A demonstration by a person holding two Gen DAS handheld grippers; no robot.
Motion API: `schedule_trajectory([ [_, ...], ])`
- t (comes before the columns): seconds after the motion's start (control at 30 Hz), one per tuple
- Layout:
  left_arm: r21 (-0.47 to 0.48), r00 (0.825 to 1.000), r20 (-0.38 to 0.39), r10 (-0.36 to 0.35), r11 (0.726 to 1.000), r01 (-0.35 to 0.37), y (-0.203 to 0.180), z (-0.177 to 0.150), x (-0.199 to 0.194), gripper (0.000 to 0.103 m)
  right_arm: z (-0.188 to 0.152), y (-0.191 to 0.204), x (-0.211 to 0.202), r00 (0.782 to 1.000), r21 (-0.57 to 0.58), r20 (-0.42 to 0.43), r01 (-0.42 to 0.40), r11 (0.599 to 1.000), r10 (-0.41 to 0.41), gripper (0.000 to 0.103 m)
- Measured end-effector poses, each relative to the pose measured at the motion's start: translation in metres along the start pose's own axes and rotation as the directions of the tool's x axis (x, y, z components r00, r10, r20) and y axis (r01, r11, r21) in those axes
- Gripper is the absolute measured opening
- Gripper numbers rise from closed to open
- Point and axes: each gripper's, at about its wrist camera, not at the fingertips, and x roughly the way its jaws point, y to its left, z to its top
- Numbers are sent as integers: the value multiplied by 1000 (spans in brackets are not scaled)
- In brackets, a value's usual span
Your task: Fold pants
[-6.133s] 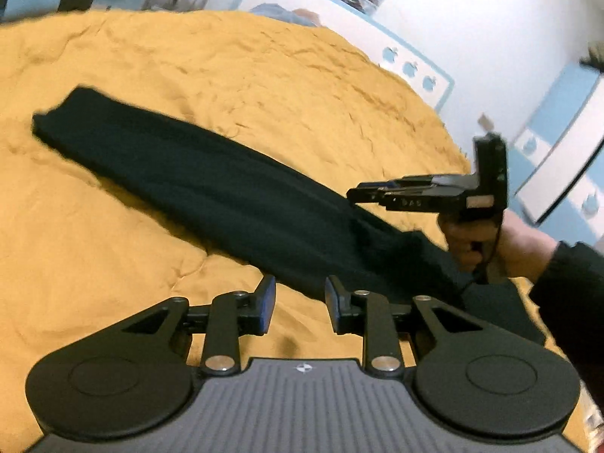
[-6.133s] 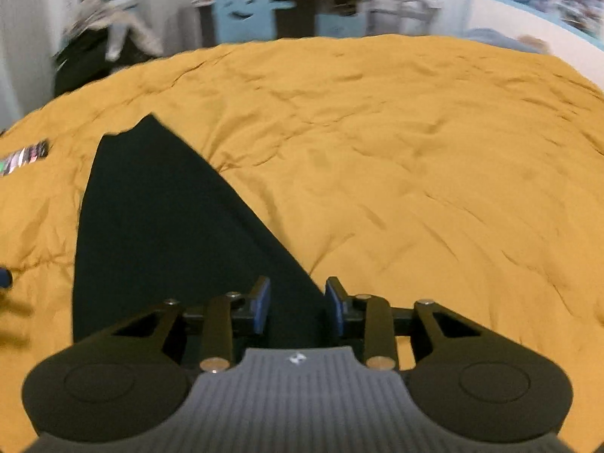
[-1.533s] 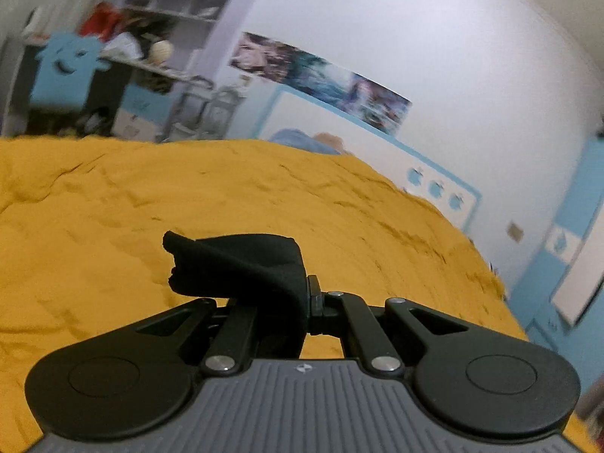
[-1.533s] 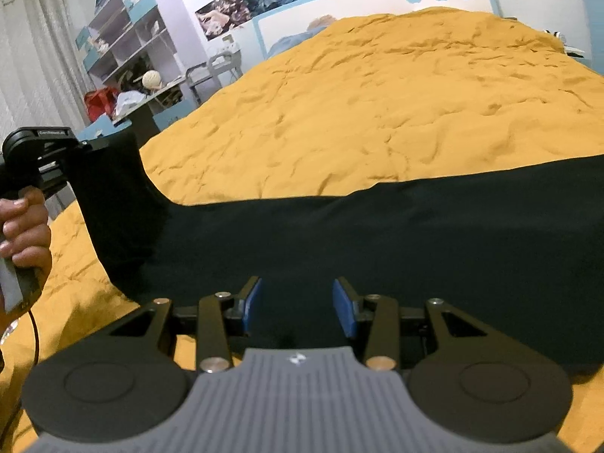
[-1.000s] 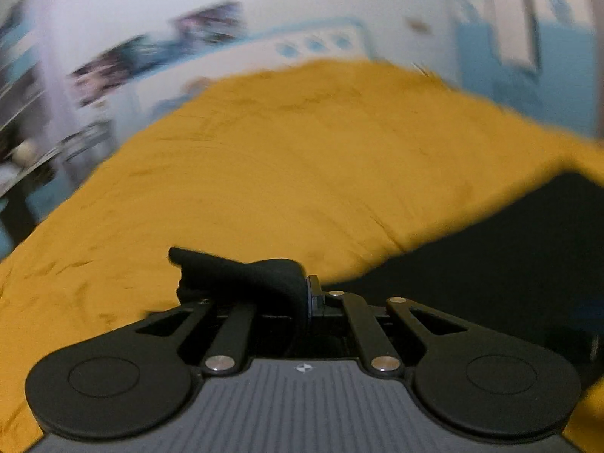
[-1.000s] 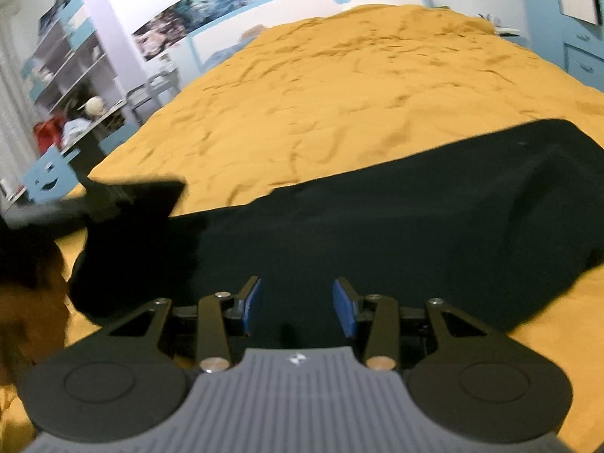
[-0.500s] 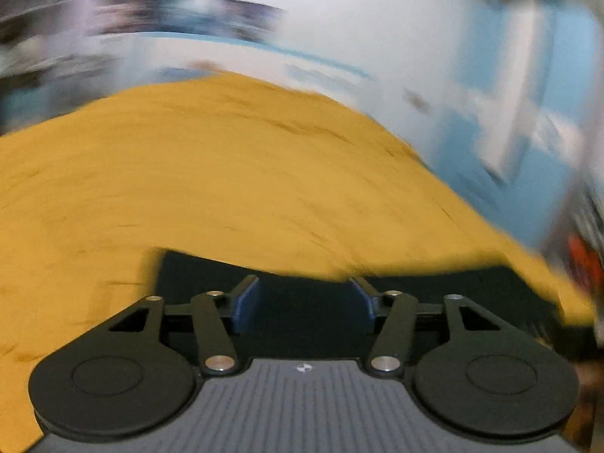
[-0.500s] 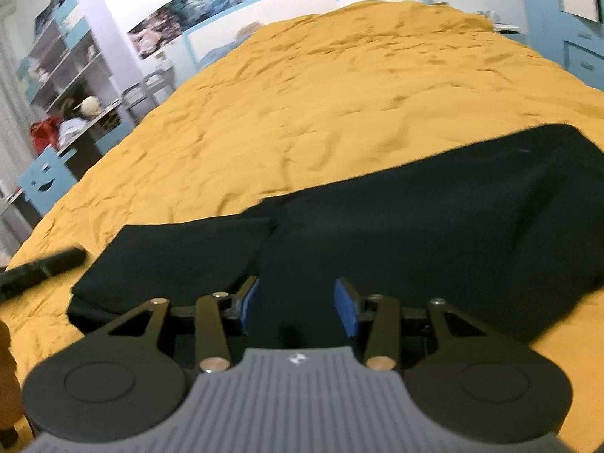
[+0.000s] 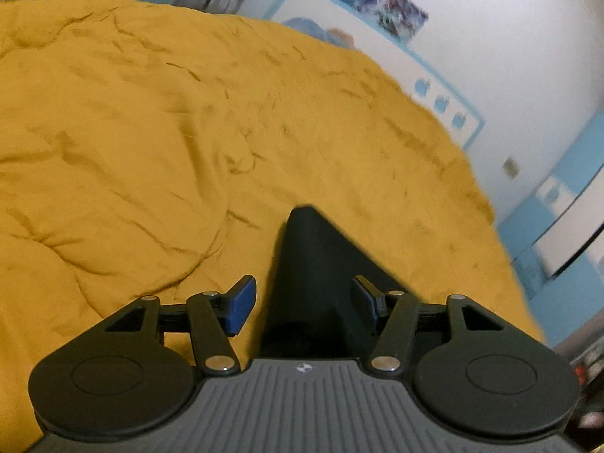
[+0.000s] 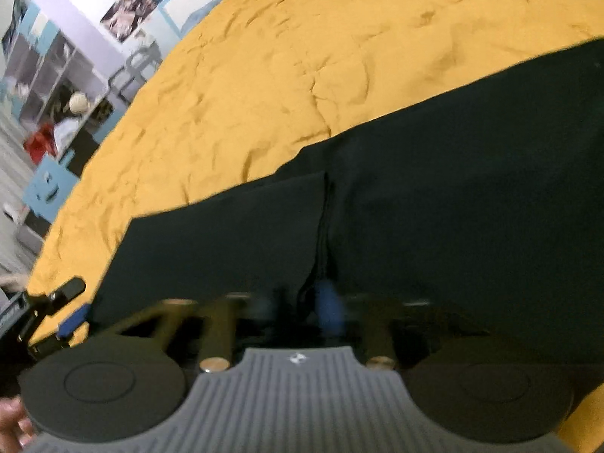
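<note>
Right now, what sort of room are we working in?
Most likely a child's bedroom: the black pants lie on a wide mustard-yellow quilted bedspread, with picture posters on the white wall and cluttered pale shelving beside it.

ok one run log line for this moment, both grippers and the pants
left gripper: open over pants | right gripper: just closed, shut on pants | bedspread: under pants
</note>
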Motion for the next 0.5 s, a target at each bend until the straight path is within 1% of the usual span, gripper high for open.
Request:
schedule_trajectory([
  [0.03, 18, 1000, -5, 8, 1000, -8, -2, -1, 1, 66, -1, 2, -1, 1000, -19, 2, -11, 1000, 11, 0],
  [0.07, 21, 1000, -4, -4, 1000, 4, -3, -4, -2, 65, 0, 5, -8, 999, -52, 29, -21, 998, 22, 0],
  [0.13, 16, 997, 35, -75, 997, 75, -7, -5, -11, 65, 4, 10, -28, 991, -118, 117, -53, 992, 67, 0],
  [0.17, 32, 995, 43, -95, 995, 93, -9, -6, -15, 65, 5, 10, -36, 986, -139, 145, -56, 989, 76, 0],
  [0.2, 63, 995, 36, -91, 994, 89, -13, -7, -16, 65, 7, 9, -40, 985, -148, 154, -50, 988, 73, 0],
  [0.27, 132, 999, -33, 1, 991, 3, -19, -15, -5, 65, 7, 2, -33, 992, -150, 123, -19, 988, 38, 0],
  [0.3, 161, 994, -92, 53, 986, -37, -20, -19, 6, 65, 5, -3, -25, 996, -143, 94, 7, 990, 7, 1],
  [0.33, 194, 980, -168, 104, 978, -71, -20, -25, 18, 64, 2, -8, -17, 998, -142, 55, 28, 989, -20, 3],
  [0.37, 215, 975, -183, 126, 973, -86, -19, -30, 21, 64, -1, -11, -12, 998, -149, 41, 50, 988, -45, 6],
  [0.43, 240, 975, -173, 140, 966, -96, -23, -30, 20, 64, -6, -13, -15, 993, -165, 73, 99, 981, -88, 7],
  [0.47, 247, 974, -173, 144, 964, -98, -24, -29, 18, 64, -7, -12, -19, 990, -166, 94, 119, 979, -104, 12],
  [0.5, 246, 977, -163, 138, 965, -95, -26, -27, 18, 63, -8, -10, -23, 985, -170, 120, 144, 975, -124, 15],
])
